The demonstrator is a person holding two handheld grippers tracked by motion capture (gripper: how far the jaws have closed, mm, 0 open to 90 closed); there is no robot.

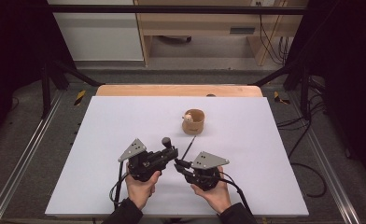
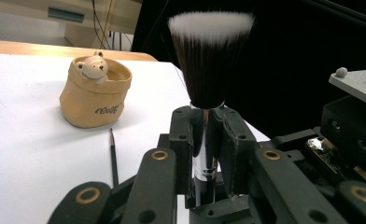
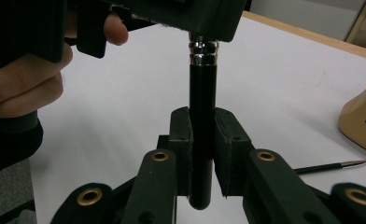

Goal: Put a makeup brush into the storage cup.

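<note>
L gripper (image 2: pixel 204 135) clamped on brush (image 2: pixel 209 60) ferrule, R gripper (image 3: pixel 200 140) clamped on its handle.

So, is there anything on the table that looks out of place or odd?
One thing: a thin brush lies loose on the white table, just in front of the tan bear holder, not standing in it. Otherwise nothing is spilled or damaged. Both grippers, left and right, clamp the same big makeup brush.

The only writing stands on the tan bag-shaped pot with the bear figure (image 2: pixel 95 95), ahead and to the left of the left gripper's jaws: a short dark script word on its front wall. Its letters are too blurred to read for certain.
</note>
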